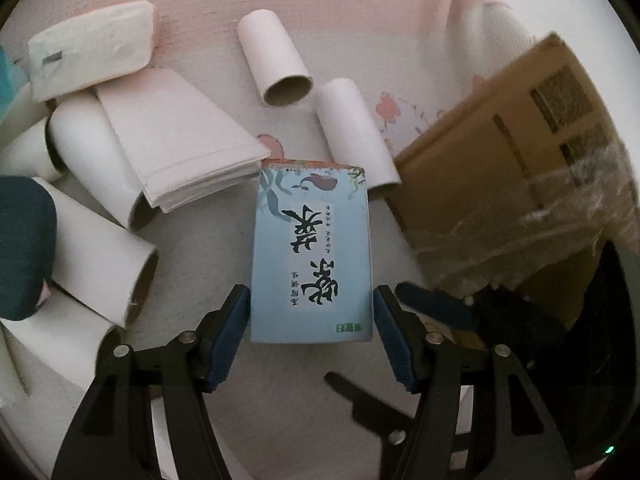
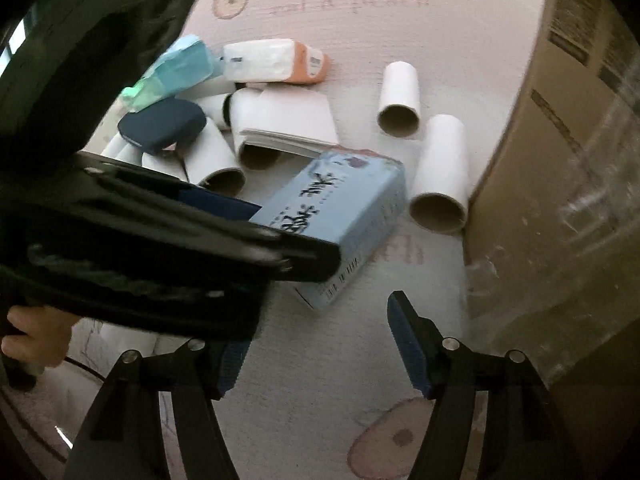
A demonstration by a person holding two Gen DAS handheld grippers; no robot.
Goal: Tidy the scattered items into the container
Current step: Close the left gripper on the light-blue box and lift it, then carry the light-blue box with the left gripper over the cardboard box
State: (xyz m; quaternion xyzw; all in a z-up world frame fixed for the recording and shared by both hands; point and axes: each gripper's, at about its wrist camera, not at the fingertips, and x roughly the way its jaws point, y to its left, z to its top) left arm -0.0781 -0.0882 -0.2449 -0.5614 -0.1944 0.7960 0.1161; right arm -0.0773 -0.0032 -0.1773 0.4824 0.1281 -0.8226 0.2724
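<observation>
Left tongs (image 1: 312, 320): I see both blue pads flat against sides of light-blue box (image 1: 312, 248), pinching it near its bottom end. Box extends straight ahead of left tongs, printed face up.

Right tongs (image 2: 316, 344): spread, nothing between pads; pink mat (image 2: 320, 380) below. Light-blue box lies ahead and left of them.

Cardboard container (image 2: 560, 160) close on right of both tongs.

Paper tube (image 2: 440, 176) lies between box and container. More tubes, folded paper stack (image 1: 180, 148) and tissue pack (image 1: 92, 48) ahead-left of left tongs.
</observation>
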